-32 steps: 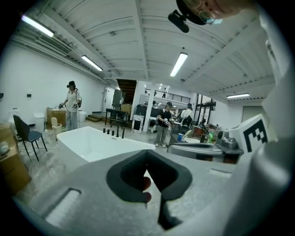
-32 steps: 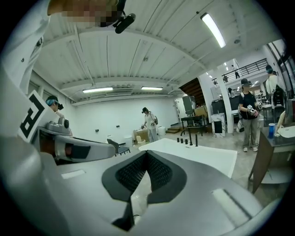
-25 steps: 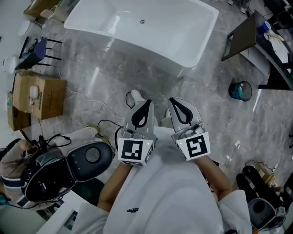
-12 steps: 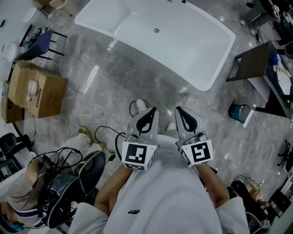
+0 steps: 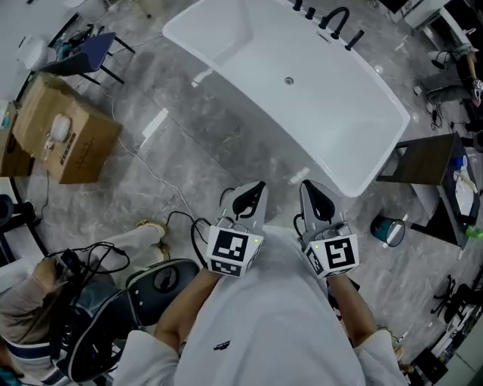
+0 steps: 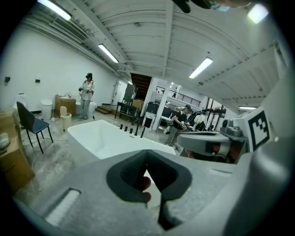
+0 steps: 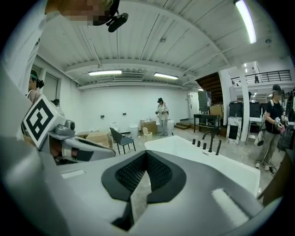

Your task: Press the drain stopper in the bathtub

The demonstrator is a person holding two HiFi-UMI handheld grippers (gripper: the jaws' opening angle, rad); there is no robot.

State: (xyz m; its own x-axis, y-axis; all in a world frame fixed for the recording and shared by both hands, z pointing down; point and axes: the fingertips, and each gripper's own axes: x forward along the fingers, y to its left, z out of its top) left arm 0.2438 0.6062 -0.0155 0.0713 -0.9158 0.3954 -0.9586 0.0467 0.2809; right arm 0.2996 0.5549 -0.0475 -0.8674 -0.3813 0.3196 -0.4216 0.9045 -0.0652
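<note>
The white bathtub (image 5: 302, 90) stands on the grey floor ahead of me, and its small round drain stopper (image 5: 288, 80) shows on the tub's bottom. Black taps (image 5: 332, 19) sit on the far rim. My left gripper (image 5: 257, 188) and right gripper (image 5: 309, 187) are held side by side near my body, well short of the tub's near rim, both shut and empty. The left gripper view shows the bathtub (image 6: 99, 138) beyond the shut left gripper (image 6: 146, 157). The right gripper view shows the bathtub (image 7: 207, 161) and taps (image 7: 208, 139) past the shut right gripper (image 7: 146, 157).
A cardboard box (image 5: 64, 136) and a dark chair (image 5: 90, 49) stand at left. A dark side table (image 5: 426, 177) and a teal bucket (image 5: 389, 230) are right of the tub. Cables (image 5: 181, 219) and a black round device (image 5: 162, 280) lie near my feet; a seated person (image 5: 38, 324) is lower left.
The bathtub has shifted down and right in the head view and now shows its taps. Both grippers stay shut, side by side in front of my body.
</note>
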